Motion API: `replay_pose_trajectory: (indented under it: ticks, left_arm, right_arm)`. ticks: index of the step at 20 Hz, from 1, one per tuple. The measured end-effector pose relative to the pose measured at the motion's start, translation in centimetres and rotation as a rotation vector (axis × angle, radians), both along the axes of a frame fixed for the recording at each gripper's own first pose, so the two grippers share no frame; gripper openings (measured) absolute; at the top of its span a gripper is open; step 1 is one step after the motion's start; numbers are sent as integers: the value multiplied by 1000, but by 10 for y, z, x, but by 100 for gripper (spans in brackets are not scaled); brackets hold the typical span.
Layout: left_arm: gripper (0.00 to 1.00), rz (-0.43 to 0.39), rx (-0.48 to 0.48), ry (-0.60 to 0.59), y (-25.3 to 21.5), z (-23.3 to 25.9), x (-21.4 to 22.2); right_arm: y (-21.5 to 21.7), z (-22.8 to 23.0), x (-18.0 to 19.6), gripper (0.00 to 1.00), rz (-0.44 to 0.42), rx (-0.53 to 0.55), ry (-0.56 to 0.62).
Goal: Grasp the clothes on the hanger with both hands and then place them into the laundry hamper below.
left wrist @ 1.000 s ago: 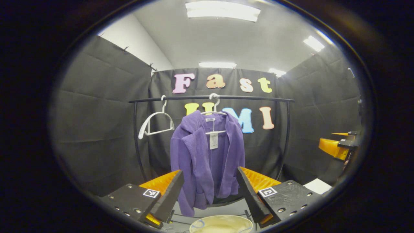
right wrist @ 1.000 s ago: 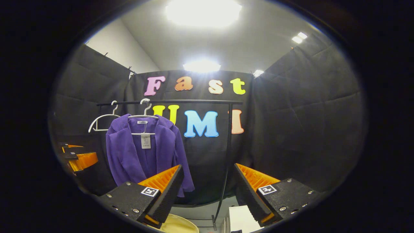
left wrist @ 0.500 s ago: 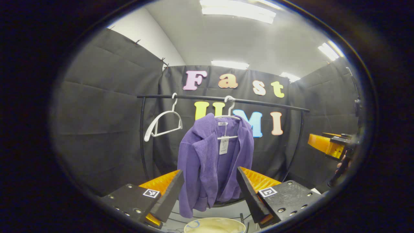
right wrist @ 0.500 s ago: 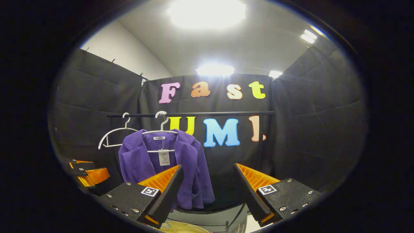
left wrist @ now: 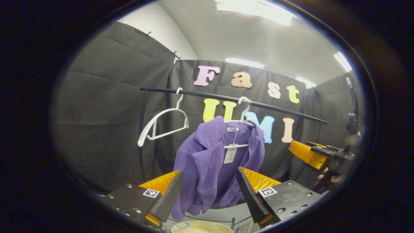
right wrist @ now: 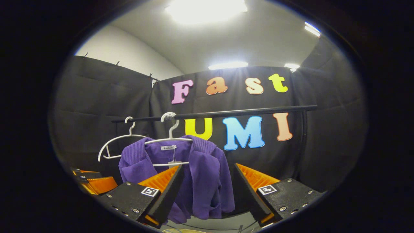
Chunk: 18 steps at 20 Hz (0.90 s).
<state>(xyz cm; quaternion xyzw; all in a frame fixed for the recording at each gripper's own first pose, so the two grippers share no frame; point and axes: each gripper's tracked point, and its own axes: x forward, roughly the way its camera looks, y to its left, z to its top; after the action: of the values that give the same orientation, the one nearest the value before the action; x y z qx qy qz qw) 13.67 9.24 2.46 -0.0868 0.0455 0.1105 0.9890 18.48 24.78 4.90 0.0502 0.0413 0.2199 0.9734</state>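
The purple jacket hangs on a white hanger from the black rail, in the far middle of the booth, so that both its shoulders can be reached from the front. A second white hanger, empty, hangs to its left on the same rail. The left gripper has its jaws wide apart and grips nothing; the jacket shows between its fingers but further away, not touching. The right gripper is also spread and empty, and points at the right shoulder and sleeve of the jacket. I judge that both are lined up for a grasp from two sides, not yet begun.

The cloth is ribbed knit, soft, with a folded collar and a paper tag hanging inside. It will probably sag when taken off. Low and near, a pale round rim is perhaps the laundry hamper, but too little of it shows to be sure.
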Motion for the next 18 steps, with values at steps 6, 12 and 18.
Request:
replay_pose_trajectory:
  ticks: [6,12,18]
  left_arm:
    - [95,37,14,96,1,-36,69]
    - [95,136,0,139,19,-54,103]
    - [95,179,9,126,10,-54,123]
  right_arm:
    - [43,-38,66,95,81,34,132]
    - [71,-63,111,95,157,57,182]
    - [86,-88,122,95,205,19,176]
